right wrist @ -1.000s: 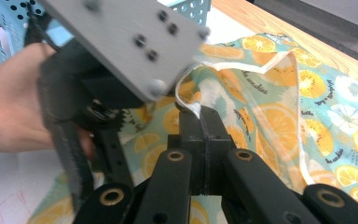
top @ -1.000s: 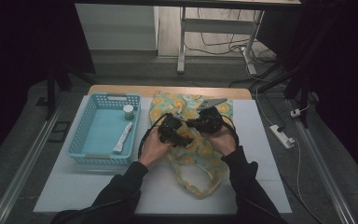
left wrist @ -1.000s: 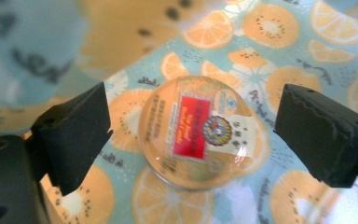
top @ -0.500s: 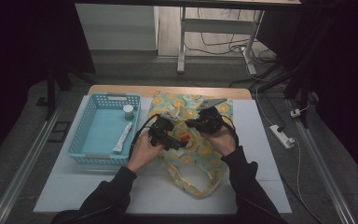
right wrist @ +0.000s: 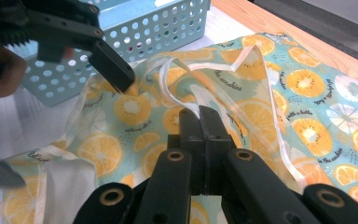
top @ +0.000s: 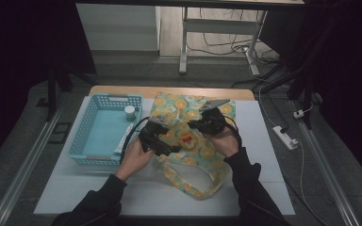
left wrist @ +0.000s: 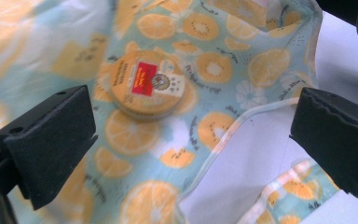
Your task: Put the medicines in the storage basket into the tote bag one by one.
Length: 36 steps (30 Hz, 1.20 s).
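The right gripper (right wrist: 200, 114) is clenched on the bag's (top: 188, 141) mouth edge, mid-table; the left gripper (left wrist: 191, 140), jaws just opened, has released a round tin (left wrist: 147, 84), apparently inside. If that pinch slips, the mouth may fall shut.

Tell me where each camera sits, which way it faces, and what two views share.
High view: above the person's side, looking forward and down on the table; both forearms, left gripper and right gripper show.
Left gripper view: on the left gripper, looking down between open jaws at the round tin in the bag.
Right gripper view: on the right gripper, shut on the bag's edge, facing the basket.
Shared: the fruit-print bag.
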Motion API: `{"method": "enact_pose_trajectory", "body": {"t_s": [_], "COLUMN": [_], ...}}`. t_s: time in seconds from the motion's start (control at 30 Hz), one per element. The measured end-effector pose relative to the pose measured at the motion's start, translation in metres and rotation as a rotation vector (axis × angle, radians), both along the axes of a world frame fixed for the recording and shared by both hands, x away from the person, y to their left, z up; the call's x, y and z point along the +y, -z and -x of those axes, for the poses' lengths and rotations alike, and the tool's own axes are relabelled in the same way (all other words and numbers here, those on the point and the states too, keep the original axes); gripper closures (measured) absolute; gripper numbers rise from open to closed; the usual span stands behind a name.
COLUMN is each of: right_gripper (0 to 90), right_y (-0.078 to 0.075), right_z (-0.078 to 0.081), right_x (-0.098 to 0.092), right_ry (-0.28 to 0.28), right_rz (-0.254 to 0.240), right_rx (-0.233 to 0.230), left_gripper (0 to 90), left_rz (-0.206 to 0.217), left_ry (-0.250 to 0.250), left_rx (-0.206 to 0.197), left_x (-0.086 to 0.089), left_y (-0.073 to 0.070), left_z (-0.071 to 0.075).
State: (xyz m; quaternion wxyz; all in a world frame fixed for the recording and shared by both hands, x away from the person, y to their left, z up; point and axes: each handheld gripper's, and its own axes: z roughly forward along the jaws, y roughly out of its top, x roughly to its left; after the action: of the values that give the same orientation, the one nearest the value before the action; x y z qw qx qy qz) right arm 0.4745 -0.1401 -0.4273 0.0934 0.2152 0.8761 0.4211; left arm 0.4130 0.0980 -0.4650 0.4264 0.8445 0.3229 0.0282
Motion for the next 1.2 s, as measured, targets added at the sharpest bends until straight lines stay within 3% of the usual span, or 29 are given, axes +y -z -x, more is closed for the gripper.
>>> {"method": "enact_pose_trajectory", "body": {"t_s": [0.4, 0.53, 0.7, 0.8, 0.97, 1.07, 1.2], "right_gripper": [90.0, 90.0, 90.0, 90.0, 90.0, 90.0, 90.0], "right_y": [-0.001, -0.001, -0.001, -0.001, -0.001, -0.001, -0.001], "right_z": [0.000, 0.000, 0.001, 0.002, 0.002, 0.002, 0.002], "right_x": [-0.001, -0.002, -0.002, -0.001, -0.002, -0.002, -0.001], "right_ry": [0.001, 0.001, 0.000, -0.002, -0.001, -0.001, -0.001], "right_rz": [0.000, -0.001, 0.000, 0.002, 0.001, 0.002, 0.003], "right_rx": [-0.003, -0.003, -0.005, -0.009, -0.009, -0.007, -0.007], "left_gripper": [0.0, 0.0, 0.0, 0.0, 0.2, 0.3, 0.0], "left_rz": [-0.017, -0.035, -0.031, -0.057, -0.065, -0.089, -0.091], "left_ry": [-0.040, -0.068, -0.121, -0.159, -0.222, -0.257, -0.301], "left_rx": [-0.001, -0.021, -0.029, -0.033, -0.011, -0.026, -0.025], "left_x": [0.029, 0.039, 0.057, 0.069, 0.086, 0.094, 0.105], "left_y": [-0.009, -0.013, -0.019, -0.020, -0.018, -0.018, -0.016], "left_z": [0.010, 0.014, 0.017, 0.017, 0.016, 0.015, 0.013]}}
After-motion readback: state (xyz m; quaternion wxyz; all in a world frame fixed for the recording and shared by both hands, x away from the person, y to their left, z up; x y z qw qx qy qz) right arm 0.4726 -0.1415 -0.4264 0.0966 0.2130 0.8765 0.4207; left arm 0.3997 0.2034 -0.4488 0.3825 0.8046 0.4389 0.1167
